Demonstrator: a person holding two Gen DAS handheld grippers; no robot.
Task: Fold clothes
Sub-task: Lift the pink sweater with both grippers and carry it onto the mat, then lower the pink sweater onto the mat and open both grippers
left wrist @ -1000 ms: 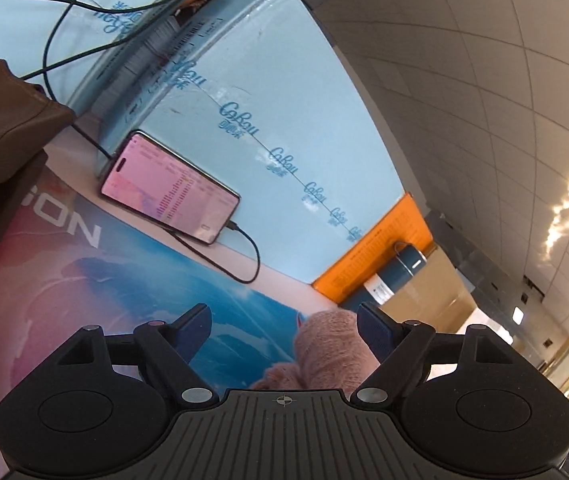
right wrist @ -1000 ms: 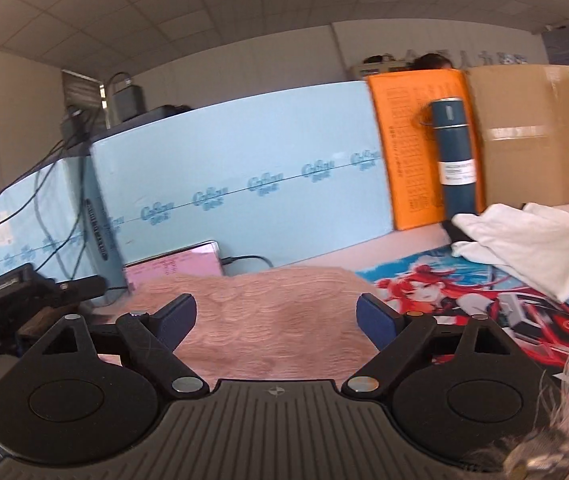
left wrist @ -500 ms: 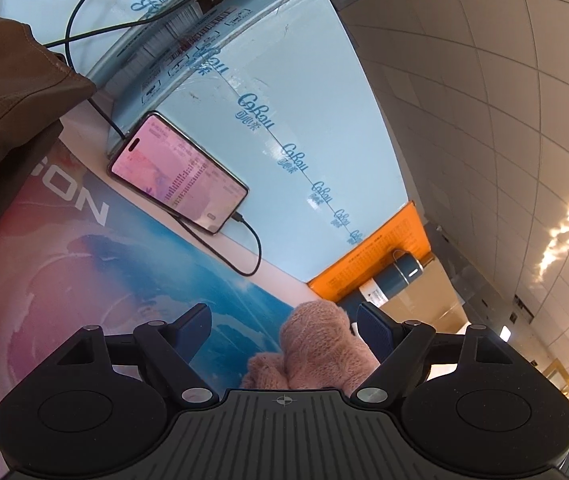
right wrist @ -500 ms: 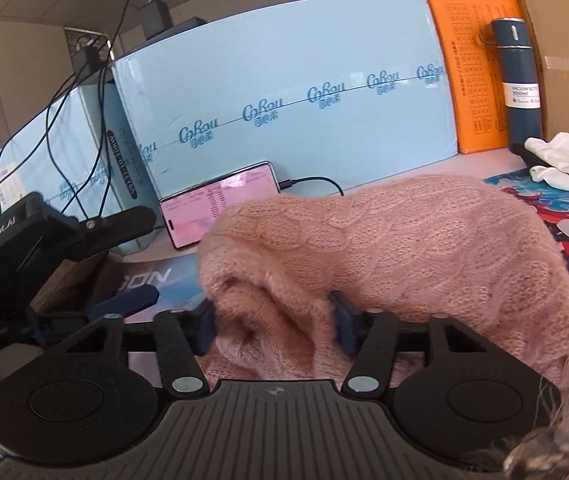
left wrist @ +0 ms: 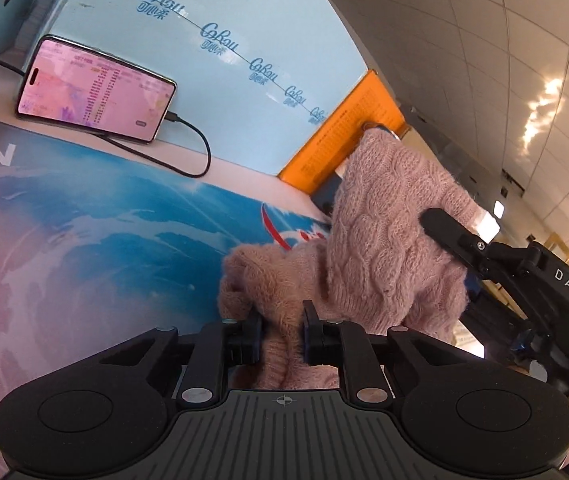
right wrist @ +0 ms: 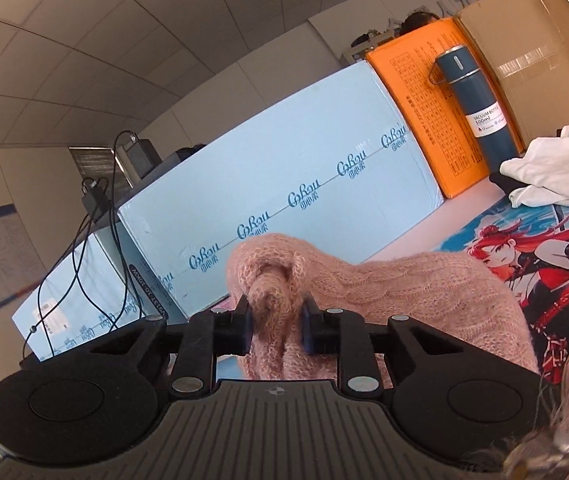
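Note:
A pink cable-knit sweater (left wrist: 384,240) is bunched and lifted off the printed desk mat (left wrist: 84,216). My left gripper (left wrist: 282,336) is shut on a fold of it. My right gripper (right wrist: 274,328) is shut on another bunched fold of the sweater (right wrist: 404,292), which trails down to the right. The right gripper's black body (left wrist: 524,280) shows in the left wrist view, just right of the raised sweater.
A phone (left wrist: 92,92) on a cable lies at the back by blue foam boards (right wrist: 284,208). An orange board (right wrist: 424,112), a blue vacuum bottle (right wrist: 476,108) and a cardboard box (right wrist: 544,52) stand at the back right. White clothing (right wrist: 556,172) lies on the mat.
Both grippers have closed on the pink sweater and lifted it off the mat. The right gripper has come up close beside the left one.

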